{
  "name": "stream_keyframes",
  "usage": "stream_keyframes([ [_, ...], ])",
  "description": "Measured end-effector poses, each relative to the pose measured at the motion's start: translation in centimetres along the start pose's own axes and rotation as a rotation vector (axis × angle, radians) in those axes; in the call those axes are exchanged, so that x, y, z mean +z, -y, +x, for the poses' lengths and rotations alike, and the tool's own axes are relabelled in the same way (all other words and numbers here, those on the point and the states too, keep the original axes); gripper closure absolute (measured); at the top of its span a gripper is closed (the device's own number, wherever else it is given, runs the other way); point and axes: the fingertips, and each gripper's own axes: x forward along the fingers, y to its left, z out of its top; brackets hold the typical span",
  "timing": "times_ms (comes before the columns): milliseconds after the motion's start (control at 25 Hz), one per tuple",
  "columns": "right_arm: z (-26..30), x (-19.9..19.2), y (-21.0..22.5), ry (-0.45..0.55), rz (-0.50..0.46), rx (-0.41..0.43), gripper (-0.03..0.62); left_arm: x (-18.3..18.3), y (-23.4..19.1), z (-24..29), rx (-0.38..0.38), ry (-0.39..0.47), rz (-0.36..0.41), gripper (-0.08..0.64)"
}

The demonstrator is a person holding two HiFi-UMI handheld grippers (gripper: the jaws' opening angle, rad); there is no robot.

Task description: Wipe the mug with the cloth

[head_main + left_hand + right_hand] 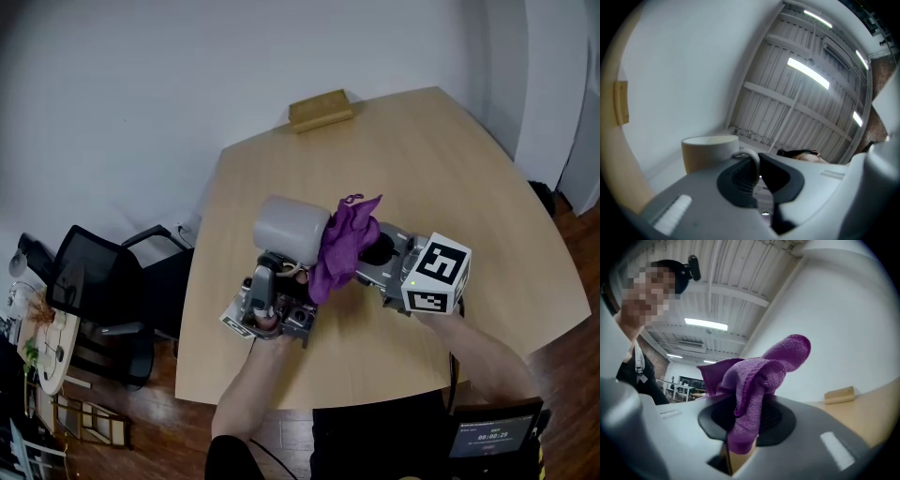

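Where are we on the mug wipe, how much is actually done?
Done: both pickups. The left gripper is shut on the handle of the mug, holding it above the table. The right gripper is shut on the purple cloth.
In hand: the head view shows the cloth right against the mug's side, but real contact is unclear.
Left: the wiping itself.

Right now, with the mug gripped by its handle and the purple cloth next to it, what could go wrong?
The left gripper holds the pale ceramic mug only by its thin handle, over the wooden table; the push of wiping could twist it in the jaws or make it slip.
The right gripper pinches only a small part of the purple microfibre cloth; the loose folds could pull free or wipe unevenly.
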Motion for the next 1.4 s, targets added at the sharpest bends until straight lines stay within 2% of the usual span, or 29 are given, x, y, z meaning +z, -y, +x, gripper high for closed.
stream_keyframes([
  [80,-0.5,-1.1,2.2,-0.053,0.032,-0.093,0.511,0.1,0.1,0.0,-0.004,0.0,0.006,0.531],
  [160,-1.0,-0.8,2.9,-0.052,0.027,-0.124,0.511,0.5,0.1,-0.1,-0.004,0.016,0.015,0.531],
  [240,-1.1,0.9,1.2,0.017,-0.001,-0.044,0.511,0.9,0.2,-0.3,-0.002,0.034,0.026,0.531],
  [320,-0.7,2.4,-2.3,0.079,-0.061,0.108,0.511,1.2,0.1,-0.4,0.0,0.043,0.035,0.531],
  [400,0.1,2.4,-5.5,0.076,-0.122,0.216,0.511,1.1,0.2,-0.3,-0.003,0.035,0.036,0.531],
  [520,1.0,1.0,-6.5,0.033,-0.119,0.24,0.511,0.5,0.5,-0.3,-0.014,0.006,0.023,0.531],
  [720,0.9,-0.8,-3.6,-0.024,-0.02,0.156,0.511,0.5,0.5,-0.5,-0.031,0.006,0.004,0.531],
  [880,0.1,-3.1,0.8,-0.124,0.046,-0.019,0.511,0.0,1.2,-0.2,-0.072,-0.009,-0.005,0.531],
  [960,-0.5,-3.3,2.4,-0.132,0.072,-0.078,0.511,0.2,1.3,-0.4,-0.08,-0.005,-0.003,0.531],
  [1000,-0.6,-2.5,2.3,-0.102,0.072,-0.065,0.511,0.3,1.4,-0.4,-0.08,-0.003,0.001,0.531],
  [1080,-0.7,0.6,0.1,0.014,0.027,0.038,0.511,0.6,1.4,-0.3,-0.076,-0.005,0.012,0.531],
  [1200,-0.9,4.5,-4.6,0.143,-0.133,0.199,0.511,0.6,1.4,-0.1,-0.072,-0.018,0.021,0.531],
  [1280,-0.8,4.4,-5.9,0.141,-0.184,0.225,0.511,0.1,1.4,-0.1,-0.077,-0.032,0.013,0.531],
  [1400,-0.4,3.5,-5.0,0.114,-0.161,0.202,0.511,-0.2,1.4,-0.2,-0.081,-0.053,0.004,0.531],
])
